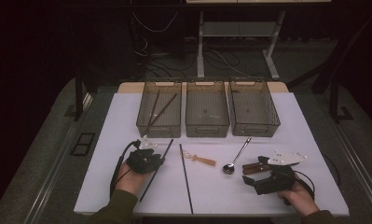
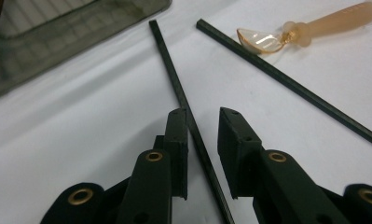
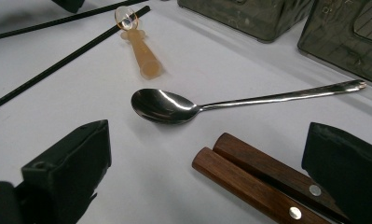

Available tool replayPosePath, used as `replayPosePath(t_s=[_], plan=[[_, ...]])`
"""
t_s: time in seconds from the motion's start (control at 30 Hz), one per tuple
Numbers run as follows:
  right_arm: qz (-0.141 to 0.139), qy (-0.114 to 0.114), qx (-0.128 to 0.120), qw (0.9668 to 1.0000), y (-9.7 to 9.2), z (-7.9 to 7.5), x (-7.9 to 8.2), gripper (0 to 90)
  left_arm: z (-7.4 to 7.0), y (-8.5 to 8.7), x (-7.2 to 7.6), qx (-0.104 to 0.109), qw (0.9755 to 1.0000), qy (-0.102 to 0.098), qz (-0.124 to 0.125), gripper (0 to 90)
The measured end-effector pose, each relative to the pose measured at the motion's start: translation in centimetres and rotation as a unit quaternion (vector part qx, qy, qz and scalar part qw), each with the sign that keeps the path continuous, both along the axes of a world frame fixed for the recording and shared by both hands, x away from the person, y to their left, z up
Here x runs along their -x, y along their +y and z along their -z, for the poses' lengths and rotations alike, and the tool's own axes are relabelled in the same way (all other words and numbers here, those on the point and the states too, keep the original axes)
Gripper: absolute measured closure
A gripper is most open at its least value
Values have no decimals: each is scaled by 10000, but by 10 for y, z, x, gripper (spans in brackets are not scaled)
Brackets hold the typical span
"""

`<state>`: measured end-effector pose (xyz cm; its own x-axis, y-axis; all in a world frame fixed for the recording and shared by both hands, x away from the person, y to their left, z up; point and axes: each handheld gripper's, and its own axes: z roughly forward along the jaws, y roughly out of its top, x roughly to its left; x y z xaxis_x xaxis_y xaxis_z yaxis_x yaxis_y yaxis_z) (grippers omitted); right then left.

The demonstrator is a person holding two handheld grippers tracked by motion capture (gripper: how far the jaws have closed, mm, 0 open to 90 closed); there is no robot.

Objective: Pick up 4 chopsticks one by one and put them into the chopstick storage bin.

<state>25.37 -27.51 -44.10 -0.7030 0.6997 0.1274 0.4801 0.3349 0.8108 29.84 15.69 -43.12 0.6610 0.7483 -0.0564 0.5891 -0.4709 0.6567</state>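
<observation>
- The white table (image 1: 127, 107) holds everything.
- Three see-through grey bins stand in a row at the 12 o'clock edge: the left bin (image 1: 159, 128), the middle bin (image 1: 207, 128) and the right bin (image 1: 254, 128).
- One black chopstick (image 1: 156, 168) lies slanted at about 8 o'clock.
- A second black chopstick (image 1: 186, 177) lies near the middle, running toward 6 o'clock.
- A small orange spoon (image 1: 200, 158) lies in the middle; its bowl looks like clear plastic.
- A shiny metal spoon (image 1: 237, 156) lies at about 4 o'clock.
- Two brown wooden handles (image 1: 254, 167) lie side by side at about 4 o'clock, just beside the metal spoon.
</observation>
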Motion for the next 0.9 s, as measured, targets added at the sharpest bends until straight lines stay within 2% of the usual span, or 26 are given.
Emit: replayPosePath(t_s=[0.1,0.27,0.37,0.53,0.9], plan=[[0,-14,5,10000,0,0,0,15,2,2,4,6,10000,49,-55,731],[8,-15,20,10000,1,0,0,15,7,-2,4,-172,9998,129,-25,747],[3,-16,6,10000,0,0,0,15,8,-3,4,-171,9998,95,-70,768],[-12,-17,22,10000,1,0,1,15,8,-5,5,-313,9995,47,-27,791],[7,-6,12,10000,0,0,0,15,7,0,2,-280,9995,108,120,849]])
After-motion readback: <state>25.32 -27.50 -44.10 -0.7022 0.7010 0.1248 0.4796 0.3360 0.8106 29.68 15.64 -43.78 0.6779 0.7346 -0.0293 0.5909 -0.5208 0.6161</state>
